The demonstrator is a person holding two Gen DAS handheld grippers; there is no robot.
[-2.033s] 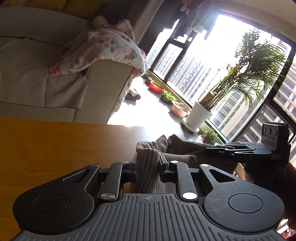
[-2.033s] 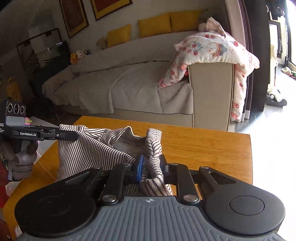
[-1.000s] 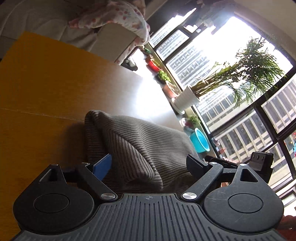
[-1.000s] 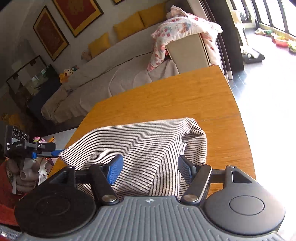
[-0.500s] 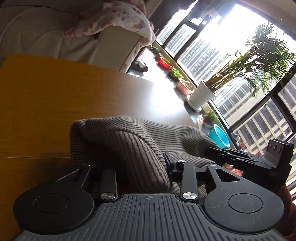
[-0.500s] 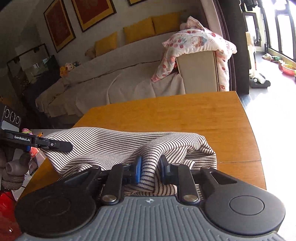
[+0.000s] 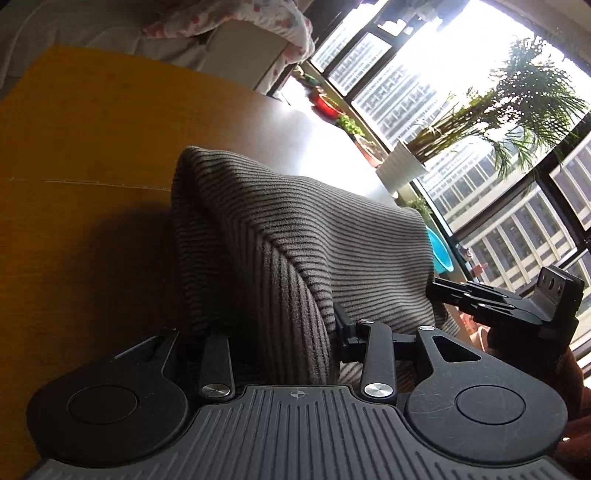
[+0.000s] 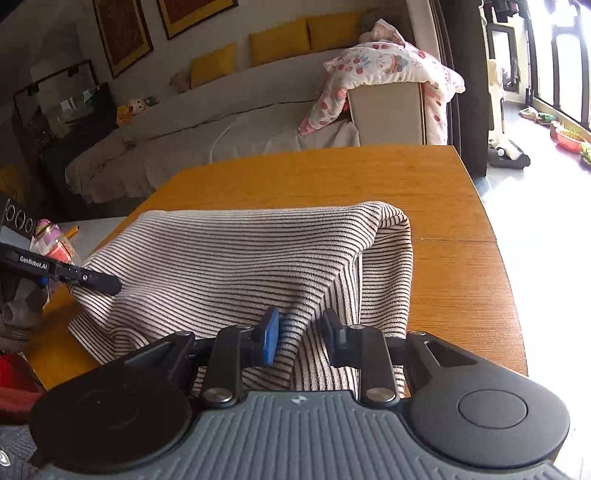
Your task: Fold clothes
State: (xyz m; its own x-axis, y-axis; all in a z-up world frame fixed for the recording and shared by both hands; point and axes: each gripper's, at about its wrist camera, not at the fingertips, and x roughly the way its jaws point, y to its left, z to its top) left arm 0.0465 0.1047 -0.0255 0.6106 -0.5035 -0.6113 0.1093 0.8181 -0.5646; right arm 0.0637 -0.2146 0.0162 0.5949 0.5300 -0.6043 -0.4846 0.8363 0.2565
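Black claw [image 8: 300, 334] w/ blue pad, silver screws, ribbed grey body.

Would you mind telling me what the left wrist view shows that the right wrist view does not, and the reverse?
Only the left wrist view shows the potted palm at the big window and the turquoise basin below it. Only the right wrist view shows the framed pictures, the yellow cushions and the long sofa seat. Both show the striped garment on the wooden table, the floral blanket on the sofa arm, and the left gripper and right gripper, each closed on the fabric.
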